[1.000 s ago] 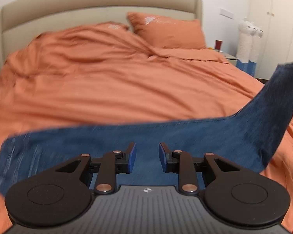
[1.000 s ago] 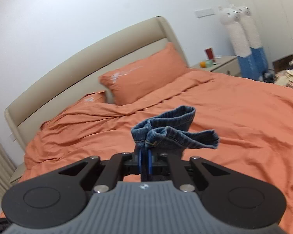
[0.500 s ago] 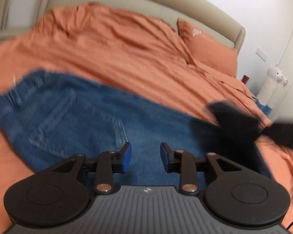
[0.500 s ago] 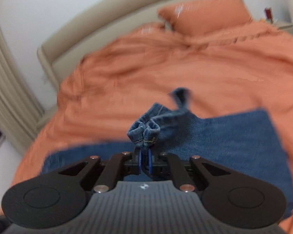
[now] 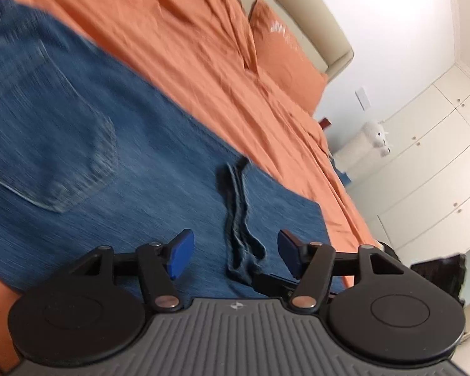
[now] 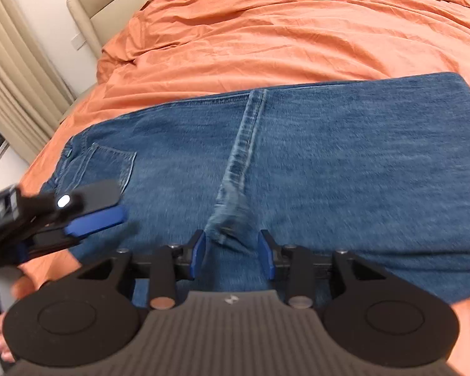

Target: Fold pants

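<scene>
Blue jeans point(image 6: 329, 169) lie folded over on the orange bed cover point(image 6: 282, 31); the leg hem point(image 6: 244, 144) lies across the upper part, near a back pocket point(image 6: 109, 169). My right gripper point(image 6: 232, 255) is open, its jaws on either side of the hem's near end. My left gripper point(image 5: 232, 255) is open just above the jeans point(image 5: 78, 144), with the hem point(image 5: 239, 219) between its fingers. The left gripper also shows in the right wrist view point(image 6: 91, 216), at the left over the jeans.
An orange pillow point(image 5: 282, 53) and a beige headboard point(image 5: 326, 28) are at the bed's far end. A white plush toy point(image 5: 373, 134) and white wardrobe doors point(image 5: 432, 156) stand beyond the bed. Curtains point(image 6: 12, 72) hang at the left.
My right gripper carried the leg hem over onto the upper jeans and opened, letting it go. My left gripper opened wider and swung over the folded jeans.
</scene>
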A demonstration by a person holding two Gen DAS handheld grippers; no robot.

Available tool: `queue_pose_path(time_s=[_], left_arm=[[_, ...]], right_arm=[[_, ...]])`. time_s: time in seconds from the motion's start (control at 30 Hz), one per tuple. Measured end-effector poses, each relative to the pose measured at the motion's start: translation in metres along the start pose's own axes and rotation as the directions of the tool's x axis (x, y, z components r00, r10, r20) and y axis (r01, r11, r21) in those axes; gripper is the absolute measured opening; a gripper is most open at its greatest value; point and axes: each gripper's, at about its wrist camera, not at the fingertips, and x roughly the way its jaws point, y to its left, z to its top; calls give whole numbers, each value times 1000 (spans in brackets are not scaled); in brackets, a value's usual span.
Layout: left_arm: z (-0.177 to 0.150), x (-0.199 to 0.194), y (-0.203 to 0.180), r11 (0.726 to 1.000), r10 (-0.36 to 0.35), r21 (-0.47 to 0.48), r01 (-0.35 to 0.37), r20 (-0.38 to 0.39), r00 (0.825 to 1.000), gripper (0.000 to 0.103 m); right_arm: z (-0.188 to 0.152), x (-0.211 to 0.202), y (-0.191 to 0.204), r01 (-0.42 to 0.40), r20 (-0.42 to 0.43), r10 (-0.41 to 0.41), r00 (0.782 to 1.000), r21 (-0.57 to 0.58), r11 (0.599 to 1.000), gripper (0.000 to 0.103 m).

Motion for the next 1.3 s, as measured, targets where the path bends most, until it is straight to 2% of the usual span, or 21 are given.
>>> queue_pose_path(time_s=[0.1,0.2,0.43,0.53,0.57,0.63,0.73,0.83,0.93,1.0,1.03,1.1,1.3], left_arm=[[1,25,-2,1000,-1,-16,0,-59,998,73],[4,50,-4,999,37,-7,-38,-88,995,73],[33,105,-1,999,18,-44,-22,-89,996,72],[41,125,0,998,16,-59,-23,-119,993,59],[43,127,0,998,25,-58,-32,-115,993,42],[46,129,-4,997,52,-50,-58,-102,993,21],[46,107,-23,999,32,21,-32,-28,999,11],[42,73,-59,982,-33,189,21,59,998,11],[37,67,-75,947,39,316,-63,81,996,11],[37,83,-64,943,121,308,-129,47,992,10],[36,91,-57,939,150,309,-153,32,988,10],[32,106,-46,930,198,315,-192,14,980,10],[21,127,-23,920,251,319,-227,-35,967,11]], right_arm=[[1,-23,-14,23,43,-23,999,-15,1000,34],[-1,-53,-40,94,106,-92,990,-11,996,35],[-6,-105,-121,217,178,-225,958,65,974,35],[-10,-117,-152,222,208,-243,947,119,968,34],[-13,-121,-160,222,211,-246,946,132,966,30],[-15,-123,-170,224,216,-249,944,134,965,19],[-14,-124,-173,243,233,-255,938,81,967,13],[-12,-124,-164,241,268,-235,935,12,971,13],[-11,-115,-151,258,280,-228,932,-74,963,13],[-13,-100,-146,282,257,-247,934,-110,953,10],[-14,-91,-145,294,239,-259,936,-120,948,7],[-21,-79,-145,311,218,-278,936,-134,941,7],[-30,-59,-154,311,172,-287,943,-135,941,6]])
